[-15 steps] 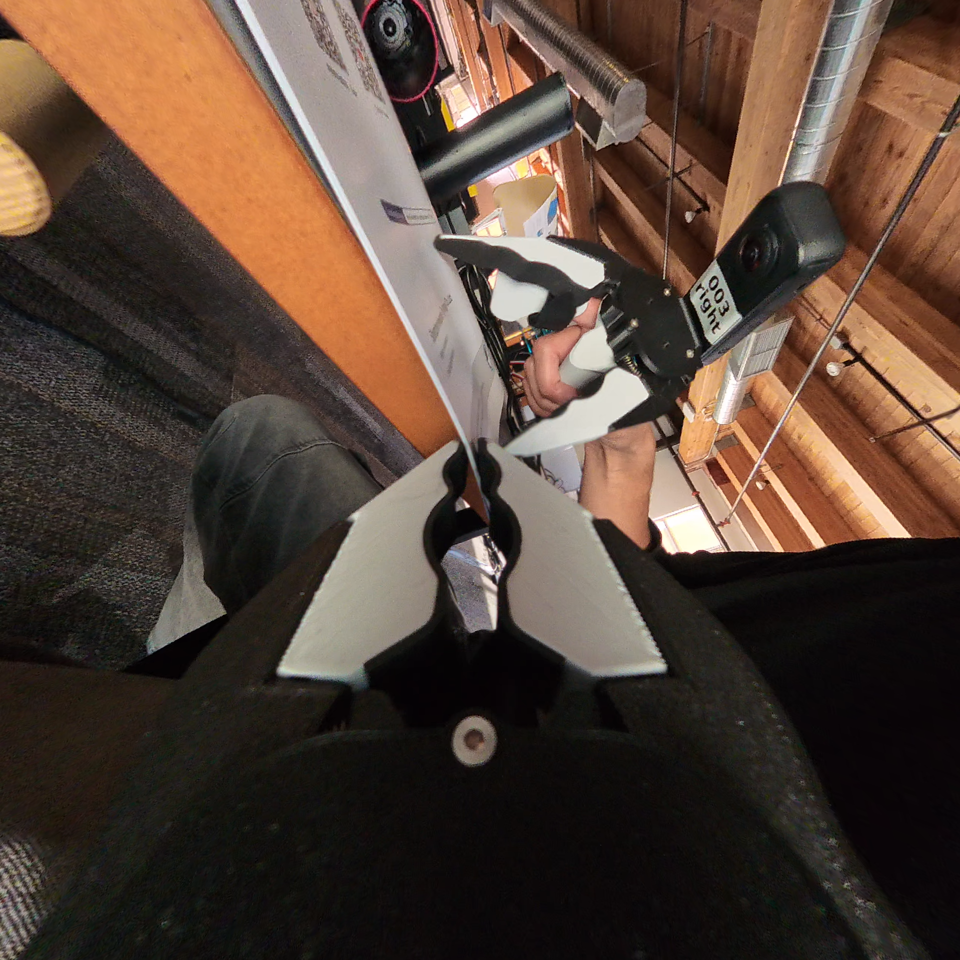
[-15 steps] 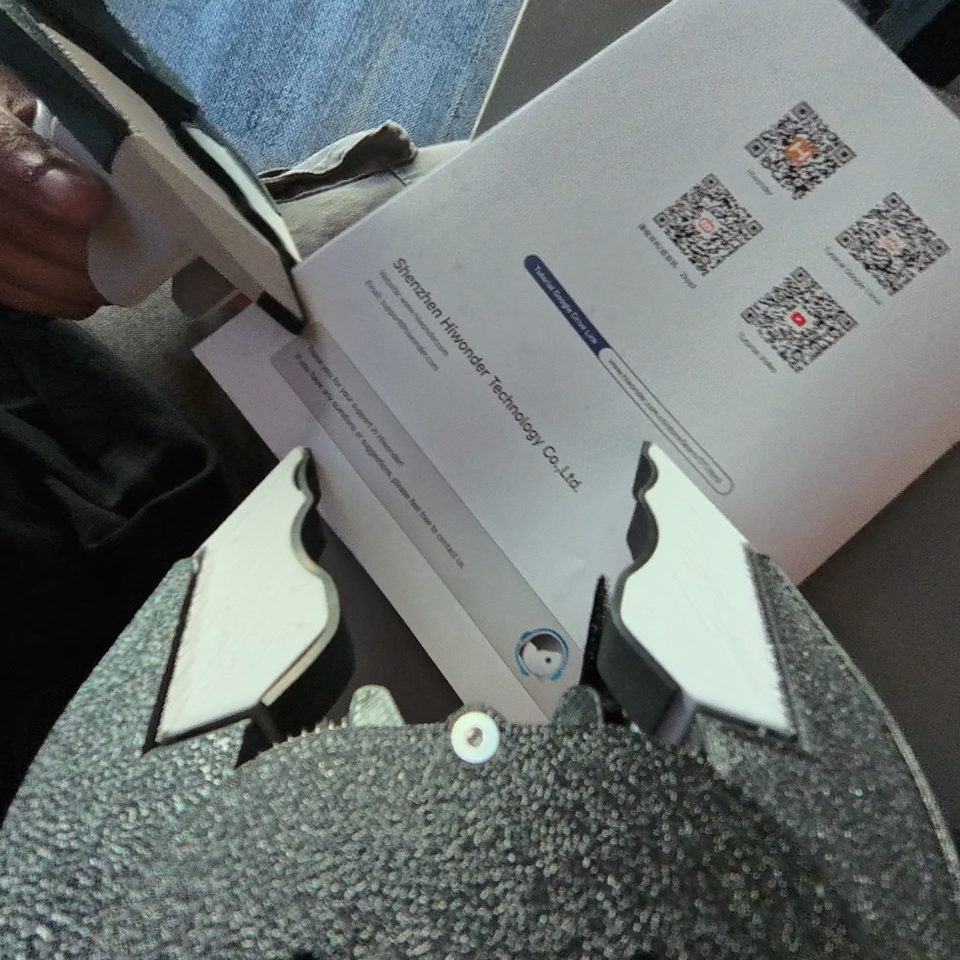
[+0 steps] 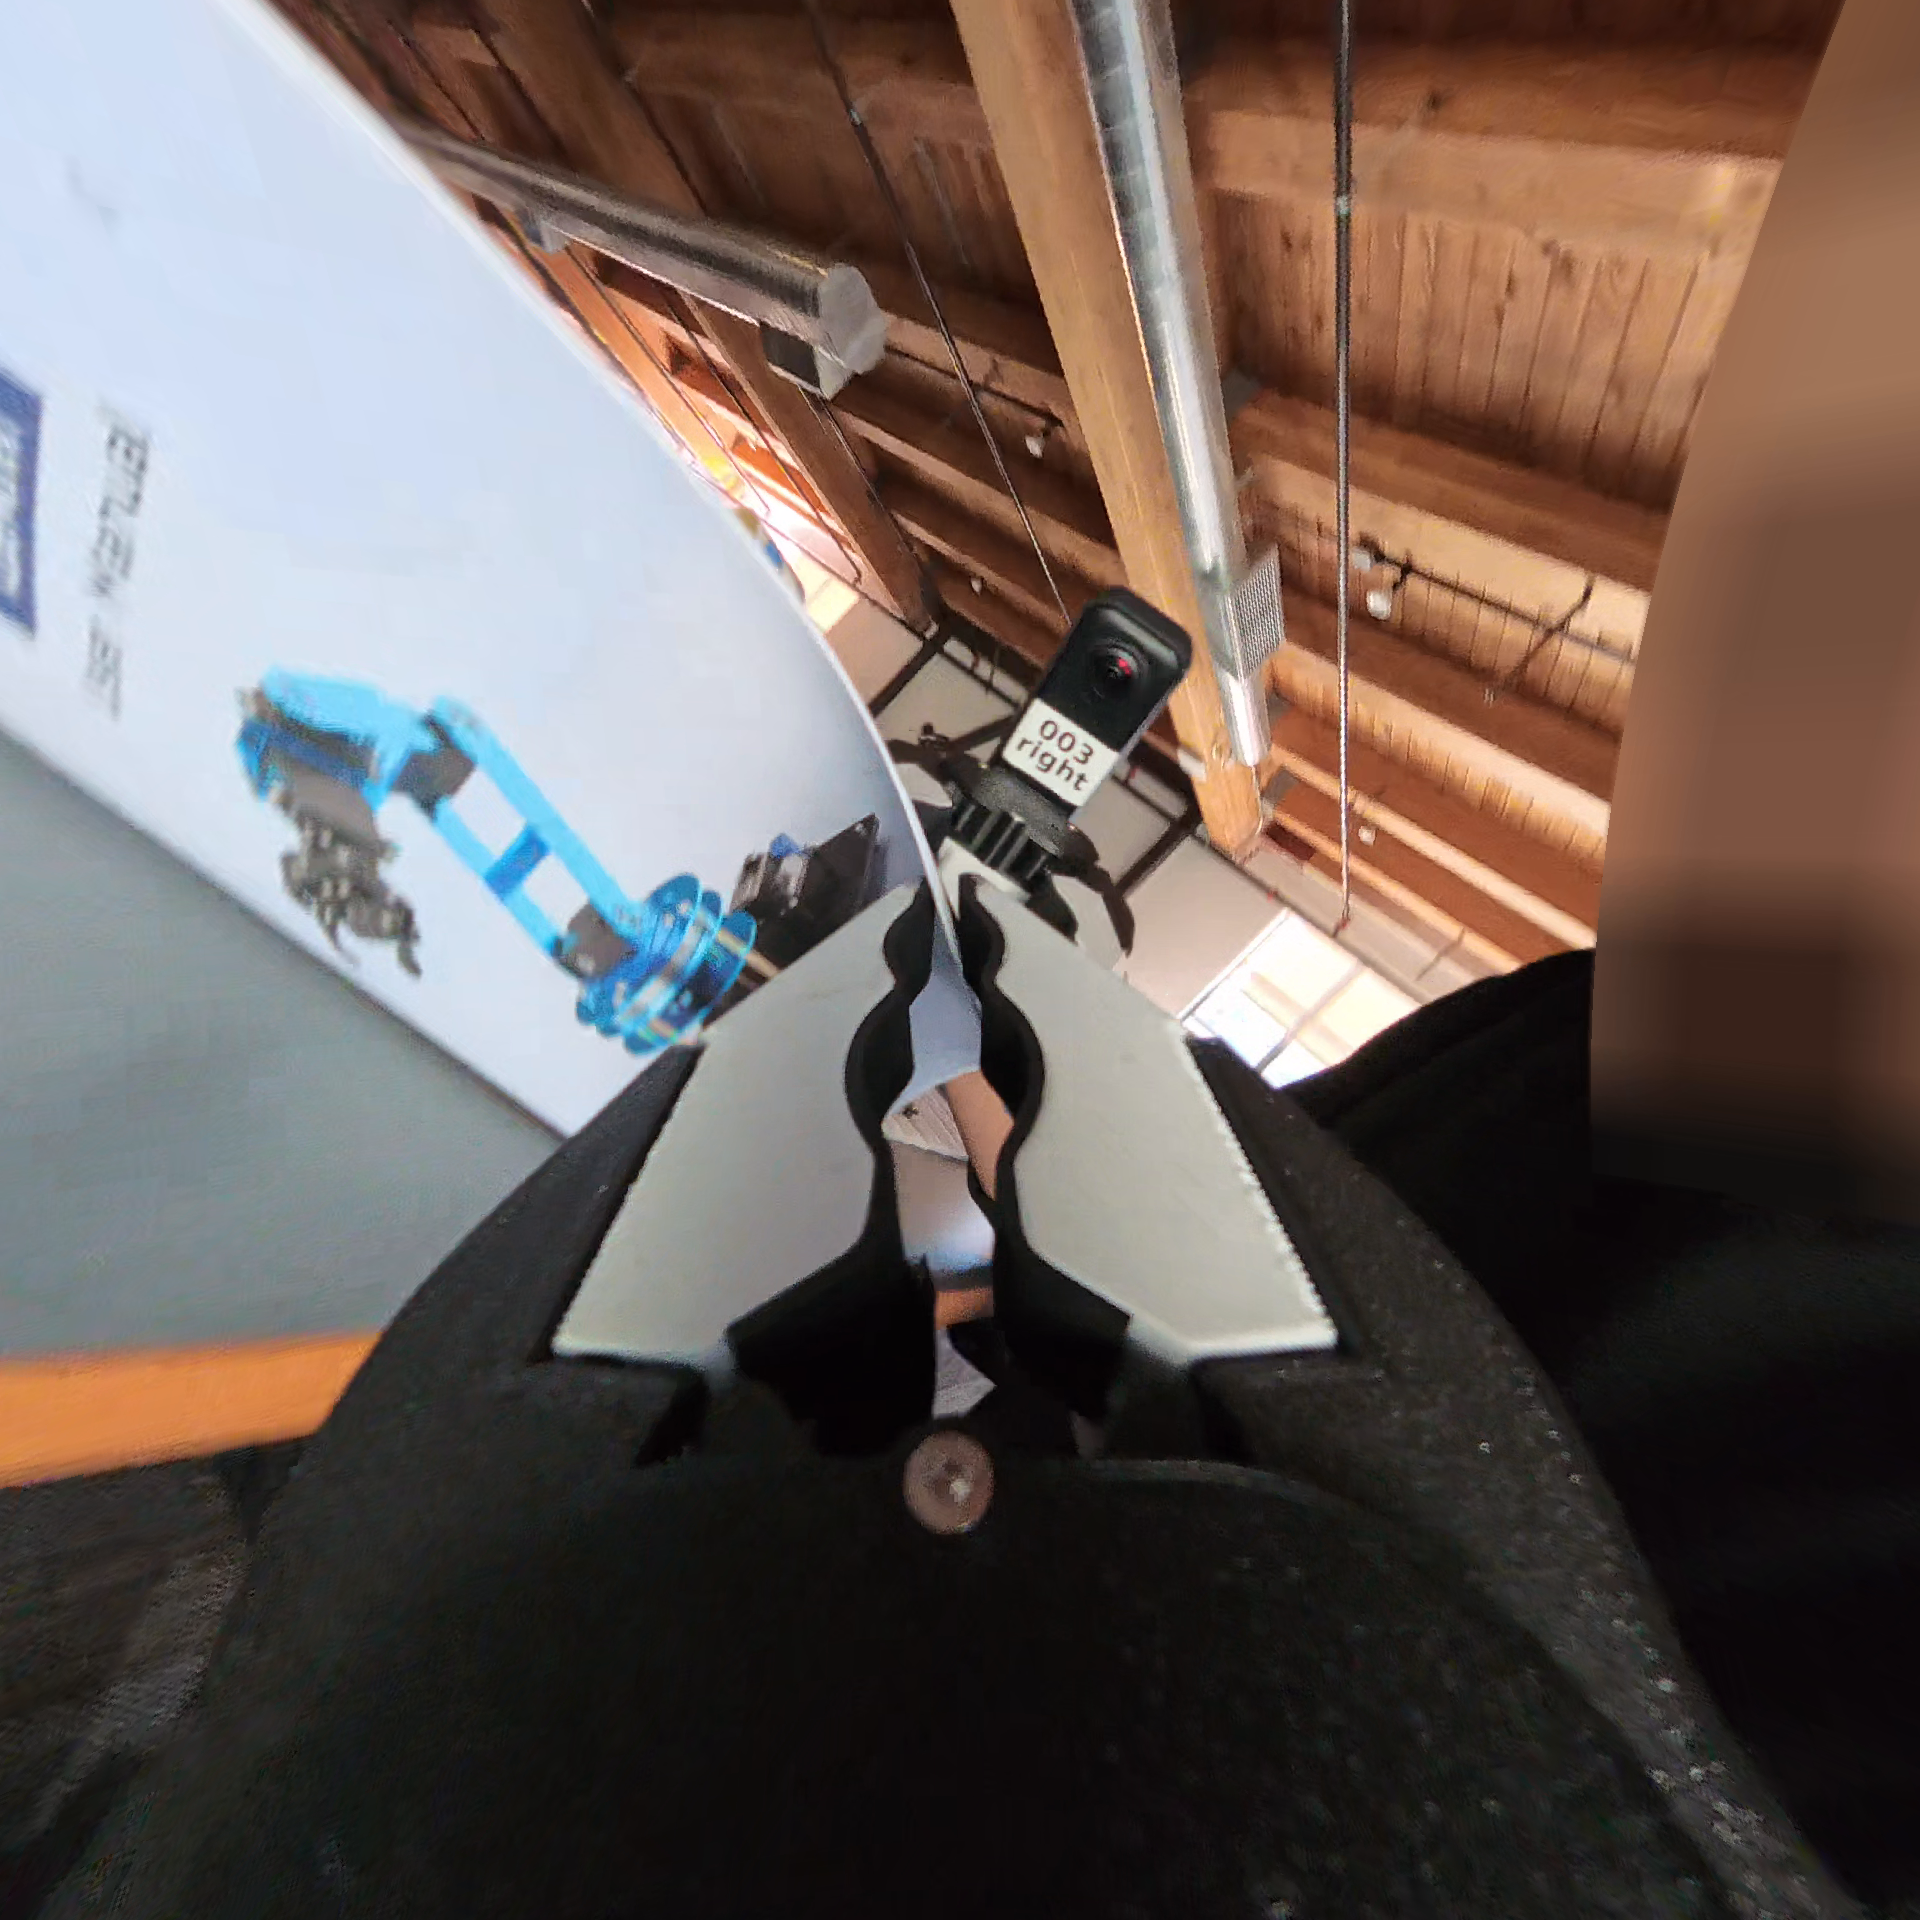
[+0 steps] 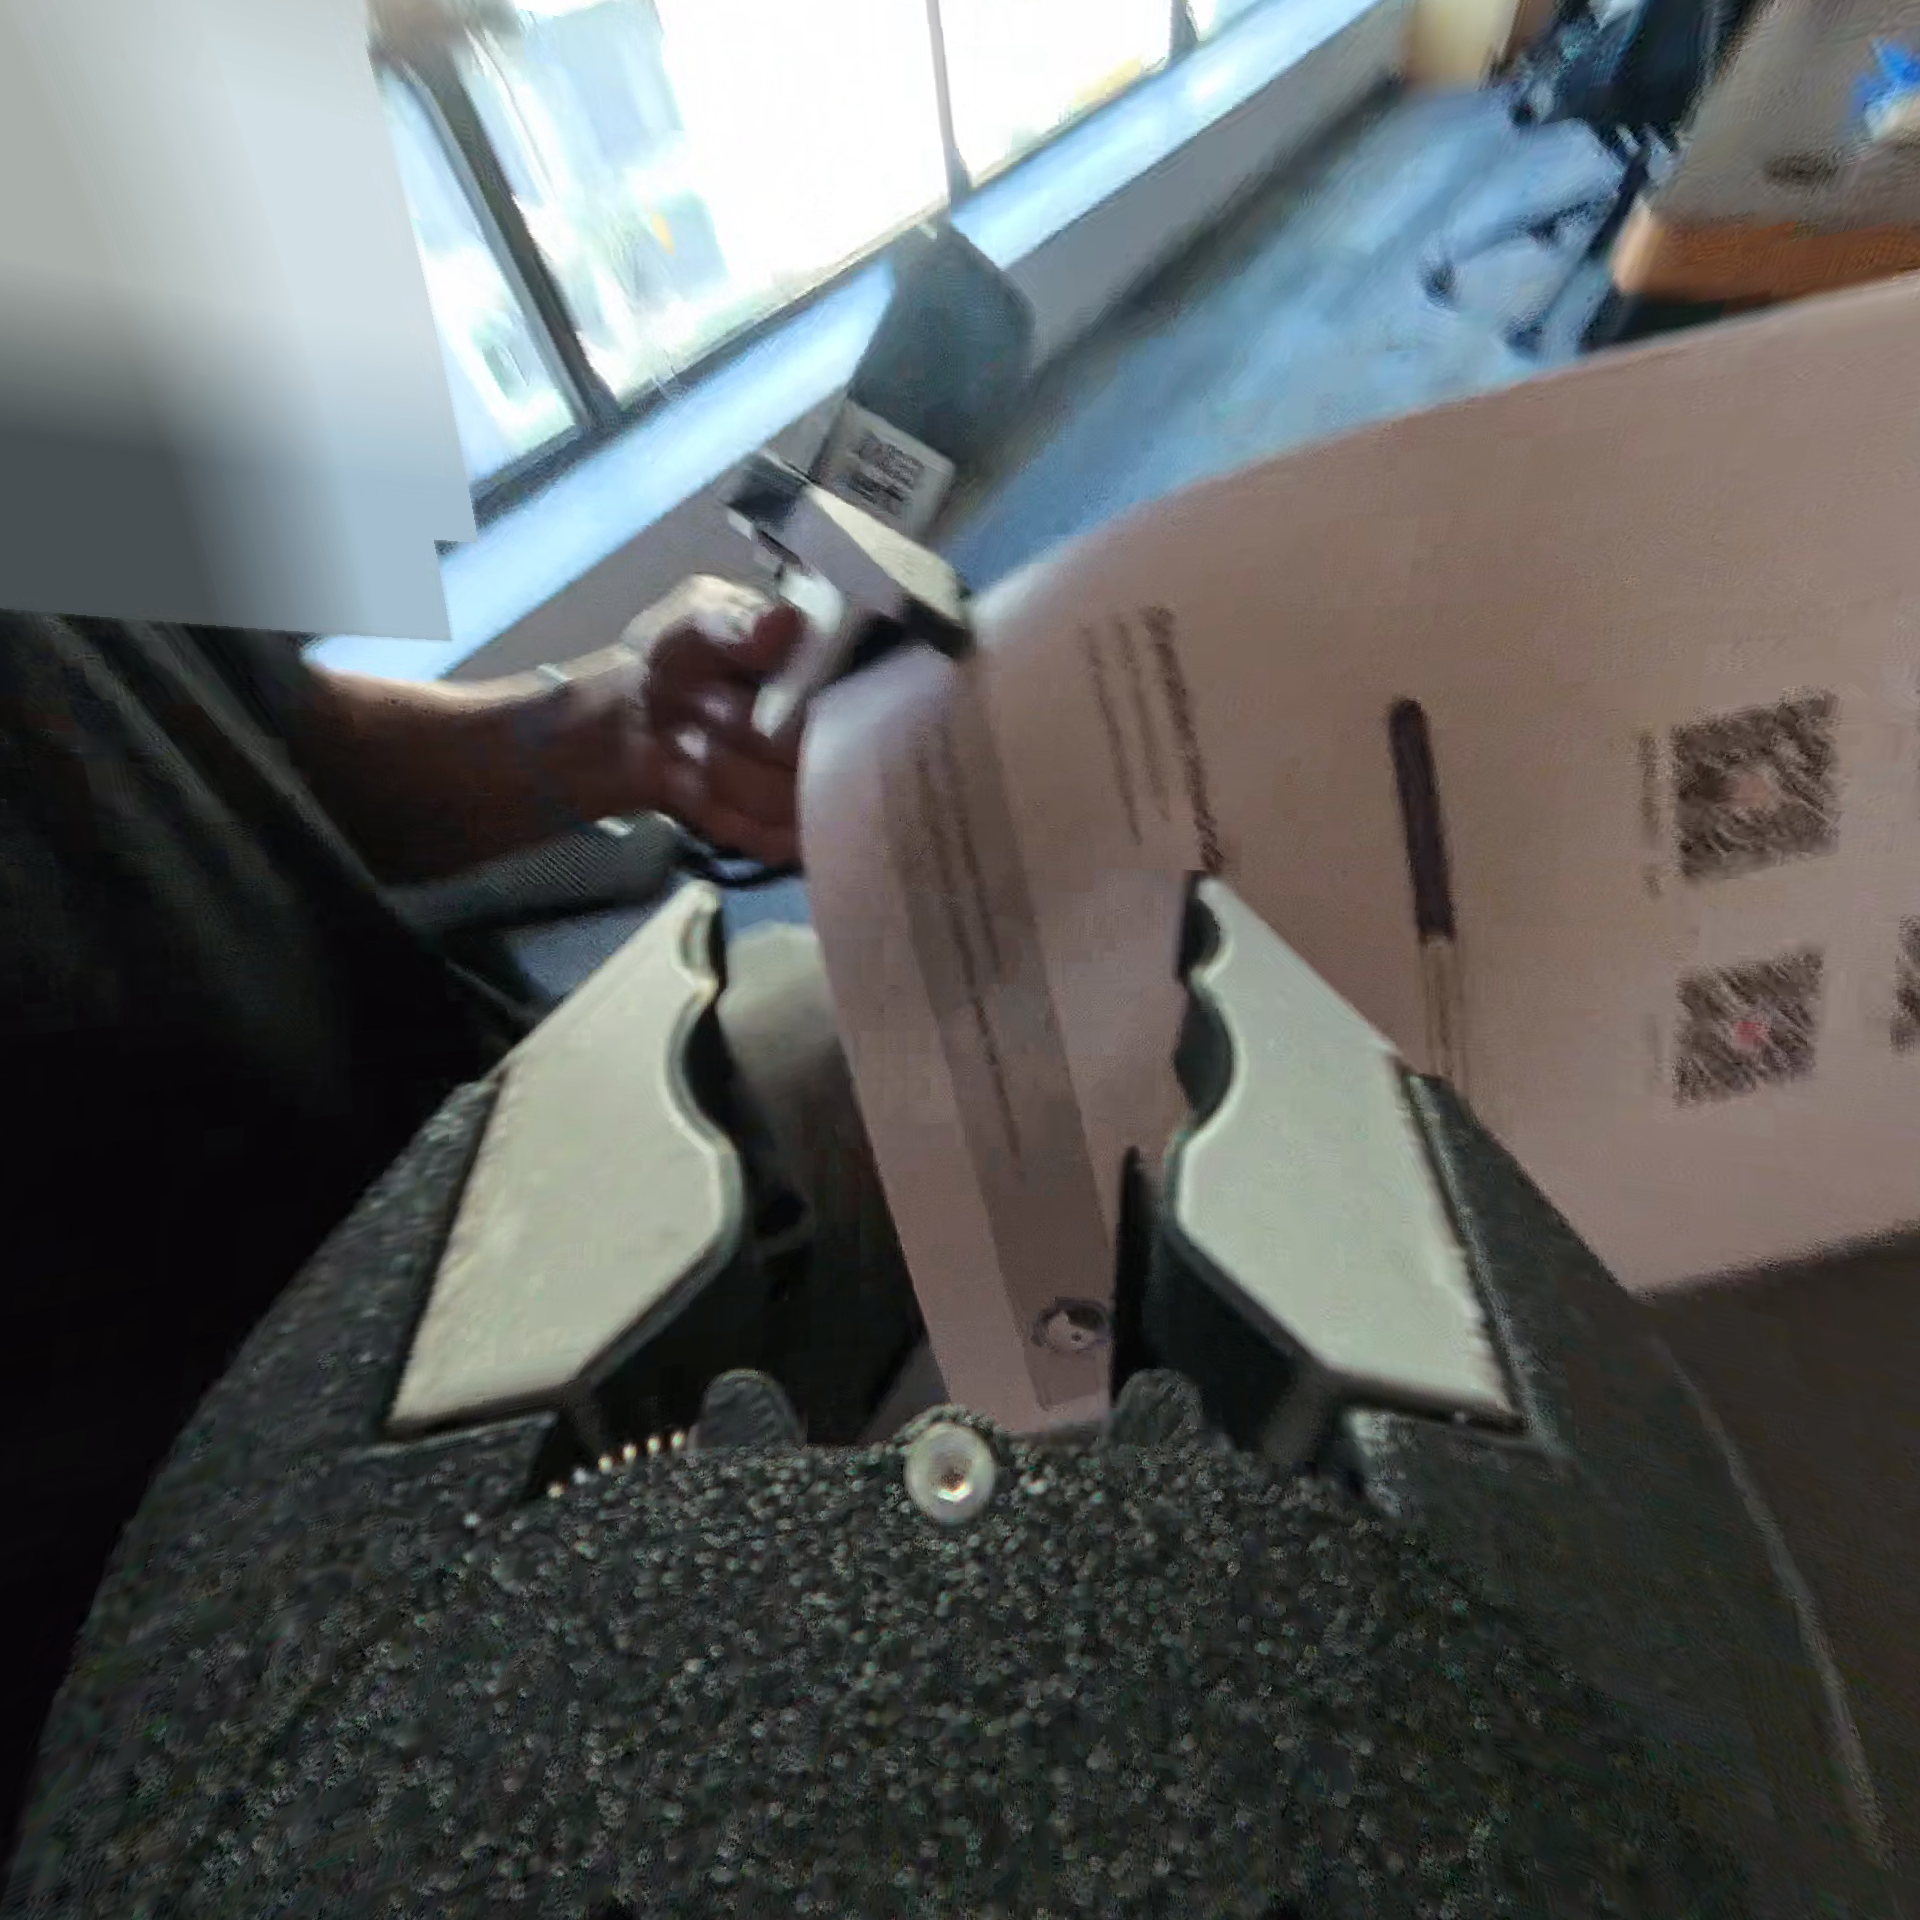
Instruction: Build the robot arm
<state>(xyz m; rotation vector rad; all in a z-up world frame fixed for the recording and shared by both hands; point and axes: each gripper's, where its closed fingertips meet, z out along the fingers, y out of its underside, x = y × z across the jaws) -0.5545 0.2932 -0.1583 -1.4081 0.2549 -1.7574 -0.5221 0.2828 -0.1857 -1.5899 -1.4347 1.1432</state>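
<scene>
Left wrist view has a white printed sheet [image 3: 343, 499] lifted off the surface and bowed into a curve, its near corner pinched at the tips of the left gripper [image 3: 943, 914], whose two pale fingers [image 3: 769, 1122] are clenched together on the paper's edge. The side facing this camera carries a picture of a blue robot arm and some blurred printing. Behind the sheet's edge, just past the fingertips, the right gripper [image 3: 1023, 883] shows end-on with its black camera [image 3: 1117, 665] and a white label beneath it. A grey surface with an orange edge [image 3: 156, 1392] lies under the sheet at lower left, and wooden ceiling beams [image 3: 1049, 312] with a silver duct [image 3: 1164, 312] fill the background. A dark sleeve [image 3: 1714, 1247] occupies the right side.

From the right wrist view, the same sheet [image 4: 1507, 727] shows its other face, with square code patches and lines of text, all blurred. The right gripper [image 4: 951, 914] stands released, fingers wide apart, and a folded lower flap of the paper hangs down between them, close against the right-hand finger [image 4: 1320, 1164]; whether it touches cannot be told. Farther off, a hand [image 4: 717, 727] holds the left gripper [image 4: 935, 623], clamped on the sheet's far corner. Bright windows [image 4: 779, 156] and a bluish floor lie beyond.
</scene>
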